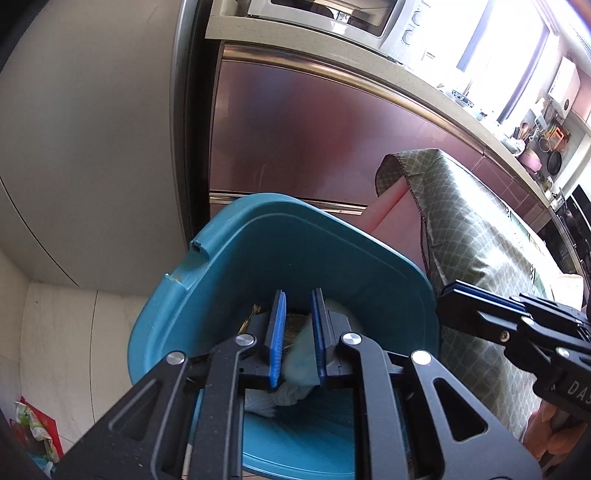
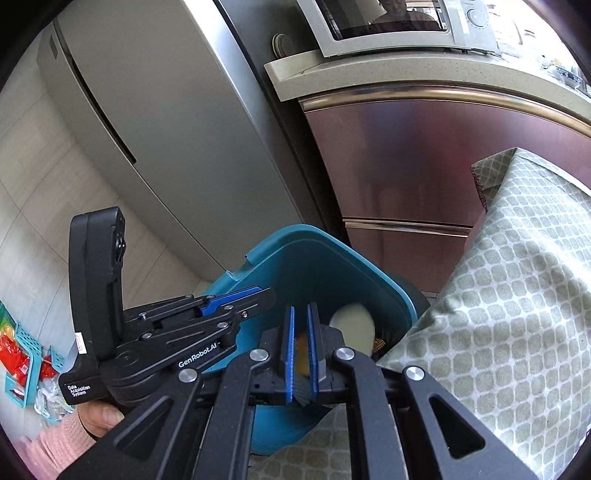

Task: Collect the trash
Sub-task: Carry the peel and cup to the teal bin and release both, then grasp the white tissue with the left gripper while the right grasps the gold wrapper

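Note:
A teal plastic bin [image 1: 258, 258] stands beside the cloth-covered table; it also shows in the right wrist view [image 2: 306, 258]. My left gripper [image 1: 298, 295] hangs over the bin, shut on a crumpled pale tissue [image 1: 299, 362]. My right gripper [image 2: 300, 314] is over the bin's near rim, shut on a small orange-brown scrap [image 2: 302, 350]. A pale round piece of trash [image 2: 352, 326] lies inside the bin. The right gripper also shows in the left wrist view [image 1: 448, 291], at the bin's right edge. The left gripper also shows in the right wrist view [image 2: 258, 293].
A table with a green patterned cloth [image 2: 509, 295] is to the right. A pink-fronted cabinet [image 1: 314, 129] with a microwave [image 1: 332, 18] on top is behind the bin. A grey fridge [image 2: 147, 129] stands left. Packets and a teal basket [image 2: 22, 354] lie on the floor.

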Available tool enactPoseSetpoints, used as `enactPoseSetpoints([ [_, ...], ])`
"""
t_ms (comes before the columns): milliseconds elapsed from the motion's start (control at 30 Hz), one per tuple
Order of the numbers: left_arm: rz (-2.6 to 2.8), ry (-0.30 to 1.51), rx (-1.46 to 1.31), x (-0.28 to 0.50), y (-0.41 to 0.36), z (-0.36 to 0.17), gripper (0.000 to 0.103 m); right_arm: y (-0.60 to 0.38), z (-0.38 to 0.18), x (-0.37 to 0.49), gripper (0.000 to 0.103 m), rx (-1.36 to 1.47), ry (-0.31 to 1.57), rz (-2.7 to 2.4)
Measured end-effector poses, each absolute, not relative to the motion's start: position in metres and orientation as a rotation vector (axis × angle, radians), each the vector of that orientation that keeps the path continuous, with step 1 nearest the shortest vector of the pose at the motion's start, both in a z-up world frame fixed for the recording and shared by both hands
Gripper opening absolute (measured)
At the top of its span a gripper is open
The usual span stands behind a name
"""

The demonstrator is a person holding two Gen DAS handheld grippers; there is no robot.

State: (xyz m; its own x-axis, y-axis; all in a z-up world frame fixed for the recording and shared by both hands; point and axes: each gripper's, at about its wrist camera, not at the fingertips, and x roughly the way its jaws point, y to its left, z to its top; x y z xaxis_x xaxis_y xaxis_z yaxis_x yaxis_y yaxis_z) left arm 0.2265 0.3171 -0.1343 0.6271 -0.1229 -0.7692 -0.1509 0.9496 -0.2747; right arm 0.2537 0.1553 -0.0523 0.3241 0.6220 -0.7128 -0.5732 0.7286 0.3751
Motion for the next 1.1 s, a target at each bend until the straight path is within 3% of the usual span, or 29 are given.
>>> enactPoseSetpoints([
  [300,-0.042,0.840,-0.305,0.204,0.299,-0.112,0.019,0.123,-0.035,0.227,0.013,0.092,0.908,0.821],
  [567,-0.183,0.732,-0.276,0.176,0.260,-0.072,0.029,0.057,-0.003,0.181,0.030,0.132,0.794,0.809],
  [1100,-0.571,0.721,-0.143,0.155,0.082,-0.043,0.041,-0.147,0.003,0.094,0.034,0.315,0.671,0.377],
])
